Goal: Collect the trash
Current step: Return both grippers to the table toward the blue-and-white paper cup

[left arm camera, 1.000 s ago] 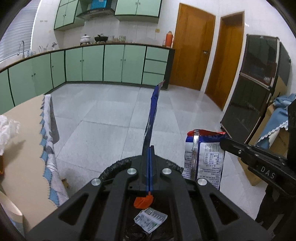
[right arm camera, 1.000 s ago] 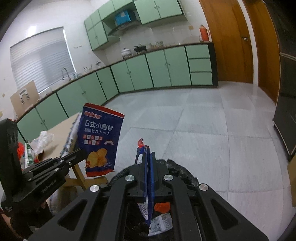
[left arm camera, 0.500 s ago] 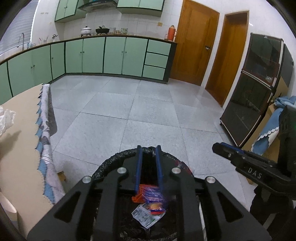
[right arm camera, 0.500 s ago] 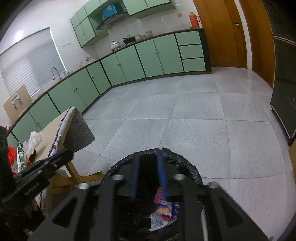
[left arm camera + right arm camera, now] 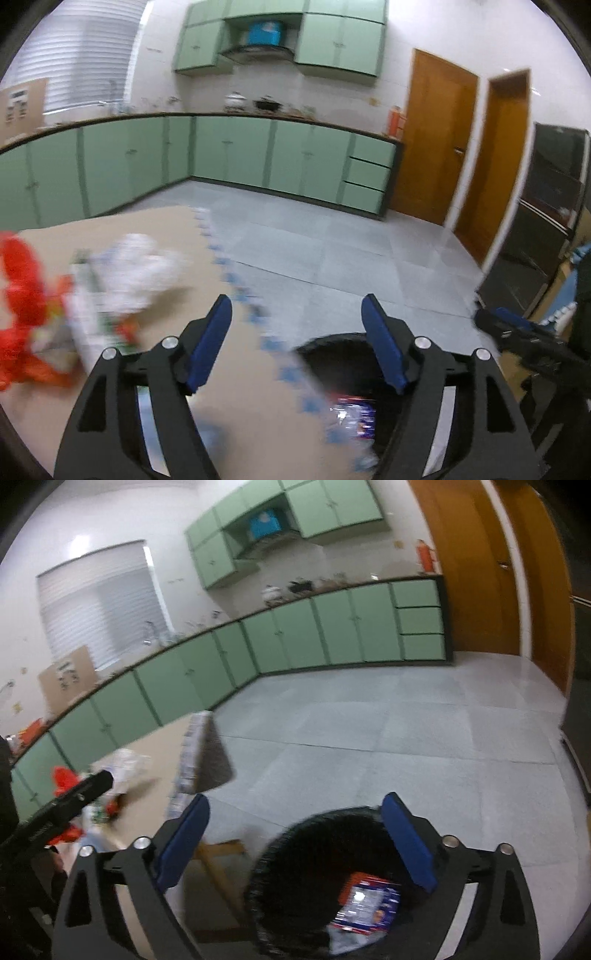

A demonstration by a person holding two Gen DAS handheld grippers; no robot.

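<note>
Both grippers empty, jaws opening: left gripper (image 5: 295, 314) above the table (image 5: 236, 398) edge, right gripper (image 5: 295, 812) over the black-lined bin (image 5: 295, 871) containing a blue snack packet (image 5: 369, 904).

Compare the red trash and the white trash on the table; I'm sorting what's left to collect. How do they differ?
Colour: the red trash is bright red-orange, the white trash is pale white.
Place: in the left wrist view the red trash lies at the far left edge, while the white trash sits further in, towards the table's patterned border.
Both look crumpled and lie next to each other on the table; blur hides finer detail.
</note>
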